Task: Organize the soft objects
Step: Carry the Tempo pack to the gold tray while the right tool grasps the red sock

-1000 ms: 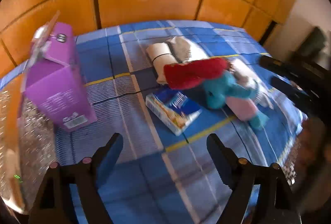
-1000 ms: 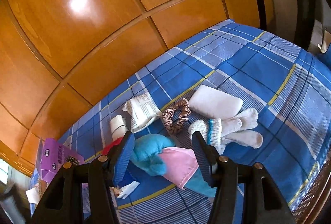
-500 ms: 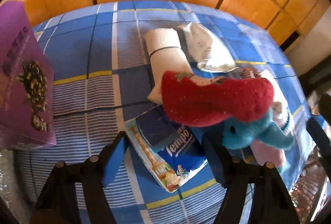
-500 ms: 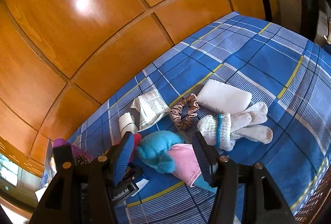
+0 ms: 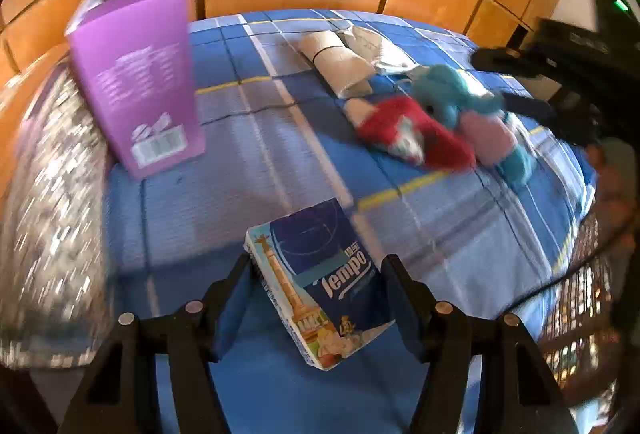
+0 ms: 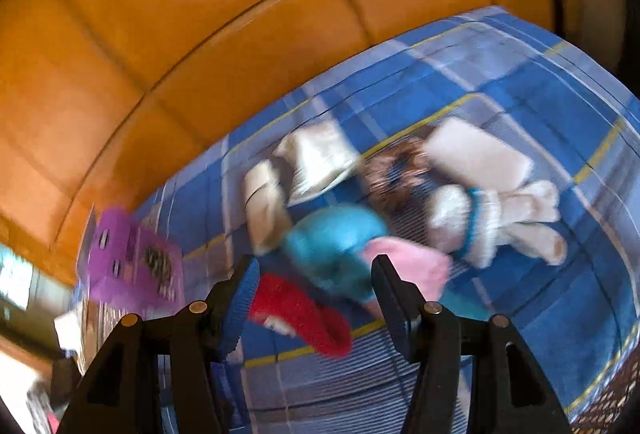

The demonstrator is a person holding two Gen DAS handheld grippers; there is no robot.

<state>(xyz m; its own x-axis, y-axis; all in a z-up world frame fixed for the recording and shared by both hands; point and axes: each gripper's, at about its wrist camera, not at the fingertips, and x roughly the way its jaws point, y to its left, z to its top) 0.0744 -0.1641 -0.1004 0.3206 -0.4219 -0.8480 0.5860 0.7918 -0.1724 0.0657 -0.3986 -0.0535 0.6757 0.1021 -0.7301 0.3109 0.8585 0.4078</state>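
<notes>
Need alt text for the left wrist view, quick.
The left claw holds a blue Tempo tissue pack over the blue plaid bedsheet, having just closed on it. Beyond: a purple box and soft toys.

1. A bed covered by a blue plaid sheet with yellow and white lines point(image 5: 280, 121) carries everything.
2. An upright purple cardboard box point(image 5: 140, 81) stands on it at the left.
3. A rolled beige cloth point(image 5: 340, 65) and a white printed pouch point(image 5: 368, 41) lie side by side.
4. A red fuzzy sock point(image 5: 416, 133) touches a teal-and-pink plush toy point(image 5: 464, 105).
5. A brown scrunchie point(image 6: 396, 165), white folded cloth point(image 6: 476, 153) and white knit gloves point(image 6: 500, 218) lie close together.
</notes>
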